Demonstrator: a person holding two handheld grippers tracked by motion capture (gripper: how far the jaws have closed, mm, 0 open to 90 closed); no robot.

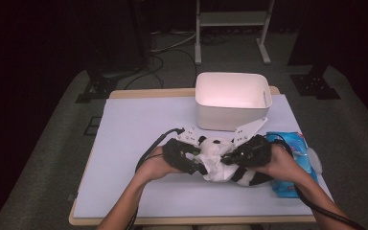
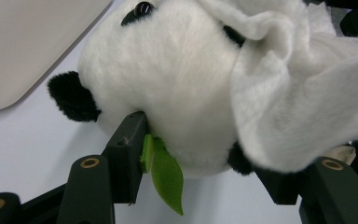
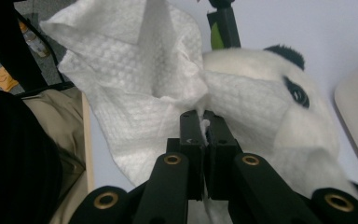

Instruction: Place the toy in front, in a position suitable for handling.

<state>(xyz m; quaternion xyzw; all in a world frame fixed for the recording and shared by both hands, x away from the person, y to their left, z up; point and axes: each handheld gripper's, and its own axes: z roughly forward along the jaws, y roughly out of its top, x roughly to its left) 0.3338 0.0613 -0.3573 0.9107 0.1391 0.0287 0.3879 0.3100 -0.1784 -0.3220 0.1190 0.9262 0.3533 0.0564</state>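
A white and black panda plush (image 1: 214, 145) lies at the front middle of the table, its head toward the bin. My left gripper (image 1: 191, 162) is shut on the panda (image 2: 168, 79) at the neck, one jaw pressing beside a green felt leaf (image 2: 166, 175). A white quilted wipe (image 3: 135, 74) drapes over the panda's head (image 3: 261, 84). My right gripper (image 3: 205, 123) is shut on a fold of that wipe, right against the plush. In the high view the right gripper (image 1: 237, 155) comes in from the right, with the wipe (image 1: 215, 168) bunched between the two grippers.
A white plastic bin (image 1: 232, 98) stands just behind the hands, and its rounded corner (image 2: 23, 42) lies close to the panda. A blue packet of wipes (image 1: 294, 153) lies under the right hand. The table's front edge (image 1: 191, 220) is near the forearms.
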